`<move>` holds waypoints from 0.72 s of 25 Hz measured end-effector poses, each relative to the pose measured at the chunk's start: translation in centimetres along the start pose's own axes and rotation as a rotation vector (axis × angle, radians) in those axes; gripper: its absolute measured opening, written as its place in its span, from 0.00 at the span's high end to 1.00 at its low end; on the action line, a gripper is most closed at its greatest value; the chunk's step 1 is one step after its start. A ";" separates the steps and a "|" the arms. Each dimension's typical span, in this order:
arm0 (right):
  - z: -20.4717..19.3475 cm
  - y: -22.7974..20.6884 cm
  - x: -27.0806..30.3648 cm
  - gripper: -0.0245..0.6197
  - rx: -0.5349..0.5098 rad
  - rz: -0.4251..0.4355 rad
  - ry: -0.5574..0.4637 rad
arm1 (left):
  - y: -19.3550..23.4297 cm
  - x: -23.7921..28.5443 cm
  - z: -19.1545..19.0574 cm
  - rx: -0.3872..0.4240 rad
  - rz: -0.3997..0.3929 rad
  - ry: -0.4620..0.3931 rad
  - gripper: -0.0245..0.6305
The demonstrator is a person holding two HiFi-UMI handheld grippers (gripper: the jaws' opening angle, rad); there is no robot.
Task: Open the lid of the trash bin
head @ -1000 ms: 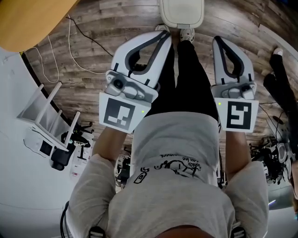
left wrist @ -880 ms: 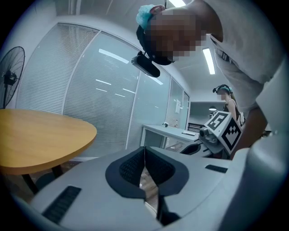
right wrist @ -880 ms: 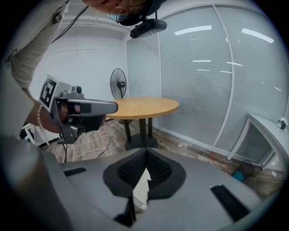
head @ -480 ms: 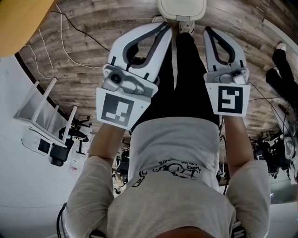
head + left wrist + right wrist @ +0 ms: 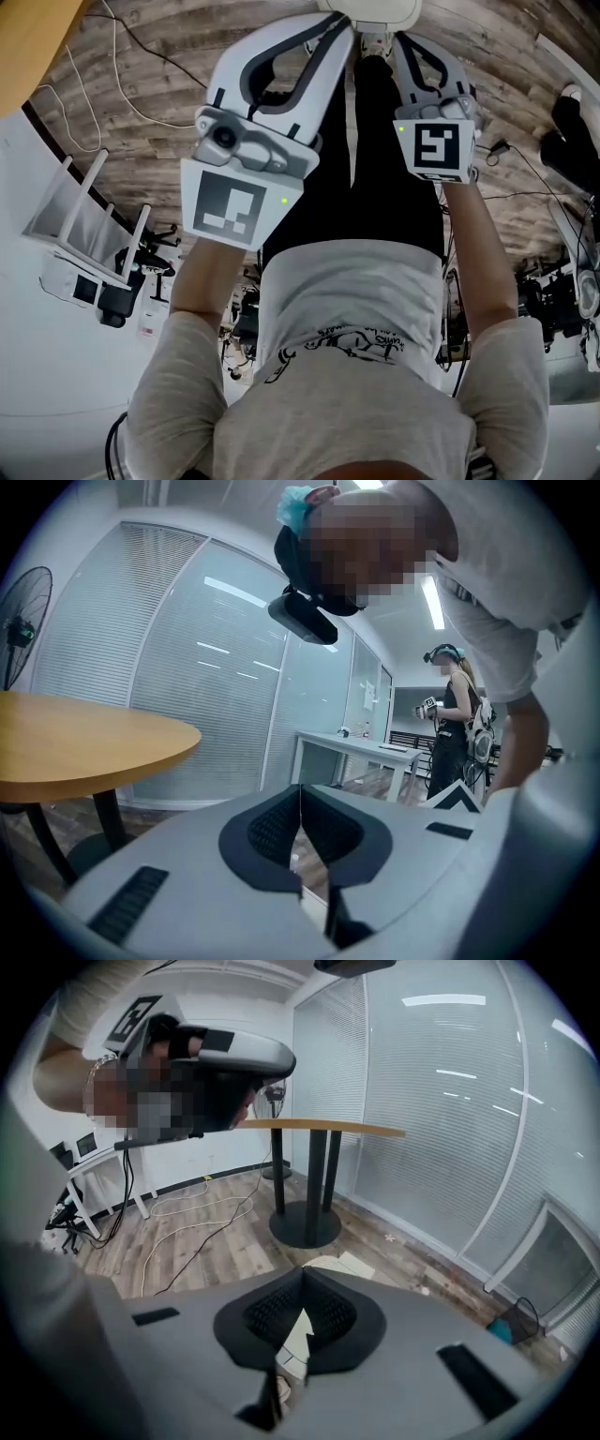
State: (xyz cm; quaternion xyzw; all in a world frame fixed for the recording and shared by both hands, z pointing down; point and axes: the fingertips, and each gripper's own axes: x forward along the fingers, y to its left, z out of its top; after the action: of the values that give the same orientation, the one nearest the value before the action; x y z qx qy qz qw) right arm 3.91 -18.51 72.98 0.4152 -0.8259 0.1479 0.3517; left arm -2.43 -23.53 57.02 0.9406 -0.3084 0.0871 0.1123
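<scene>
Moved: both grippers have pushed forward toward the trash bin (image 5: 370,9), which has slid up to the top edge of the head view; the right gripper has gone further and swung inward
Left gripper (image 5: 339,23): fingers (image 5: 272,827) closed tip to tip with nothing between them; the tips are right beside the bin's left near corner, and contact cannot be told
Right gripper (image 5: 405,42): fingers (image 5: 328,1316) likewise brought together and empty, with the tips just below the bin's right near corner
Trash bin: pale and round-cornered, standing on the wood floor (image 5: 169,141) straight ahead of the person's shoes; only its near rim shows, too little to tell how the lid sits
Person: black trousers (image 5: 384,159) and a grey shirt, standing over the bin with both forearms stretched forward
Surroundings: an orange round tabletop (image 5: 28,37) at upper left; a second person (image 5: 450,733) stands far off in the left gripper view
</scene>
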 end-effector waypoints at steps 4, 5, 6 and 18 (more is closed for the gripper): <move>-3.1 1.3 2.3 0.95 -0.026 0.024 0.045 | 0.4 0.3 -0.4 -0.006 0.006 0.002 0.93; -4.2 1.7 3.0 0.95 -0.030 0.031 0.063 | 0.5 0.4 -0.4 -0.007 0.008 0.004 0.93; -5.2 2.1 3.7 0.95 -0.036 0.037 0.081 | 0.5 0.4 -0.5 -0.008 0.010 0.008 0.93; -13.5 5.0 10.0 0.95 -0.209 0.110 0.224 | 0.5 0.2 -2.5 -0.025 0.015 0.015 0.93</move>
State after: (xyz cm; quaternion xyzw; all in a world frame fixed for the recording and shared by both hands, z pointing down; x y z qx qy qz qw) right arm 2.09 -14.02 89.83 0.3112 -0.8139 0.1254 0.4743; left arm -2.77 -23.35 59.59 0.9360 -0.3157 0.0915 0.1256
